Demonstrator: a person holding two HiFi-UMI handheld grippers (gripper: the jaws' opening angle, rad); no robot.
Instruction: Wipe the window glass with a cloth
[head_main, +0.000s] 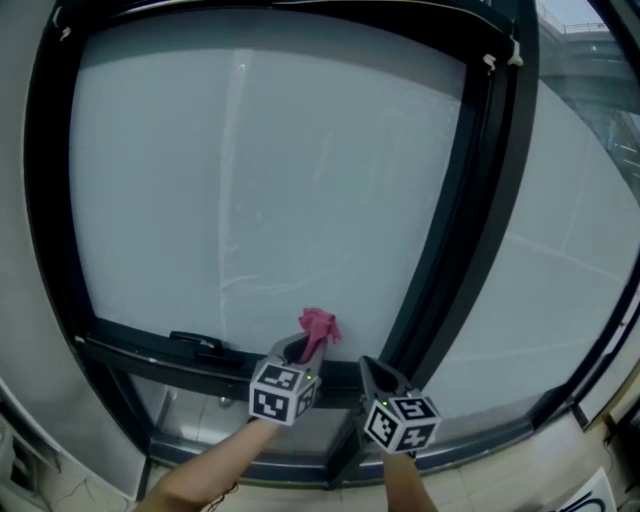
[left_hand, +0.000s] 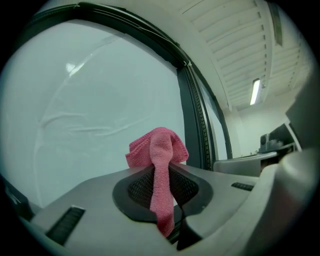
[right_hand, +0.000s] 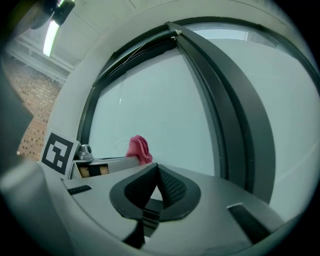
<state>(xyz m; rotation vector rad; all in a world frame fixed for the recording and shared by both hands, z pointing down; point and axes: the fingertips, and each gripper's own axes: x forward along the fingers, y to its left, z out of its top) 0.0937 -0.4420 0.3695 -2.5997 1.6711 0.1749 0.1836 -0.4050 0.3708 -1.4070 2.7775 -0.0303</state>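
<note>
The left gripper (head_main: 302, 350) pinches the pink cloth (head_main: 318, 326) in its fingers low against the window glass (head_main: 260, 170), the right gripper (head_main: 373, 370) has its fingers closed on nothing, and the streaks (head_main: 240, 278) on the pane suggest most wiping remains.

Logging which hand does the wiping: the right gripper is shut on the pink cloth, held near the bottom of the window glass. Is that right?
Not quite. The left gripper, not the right, is shut on the pink cloth, as the left gripper view shows. The right gripper has nothing between its jaws. The cloth is indeed near the bottom of the window glass.
</note>
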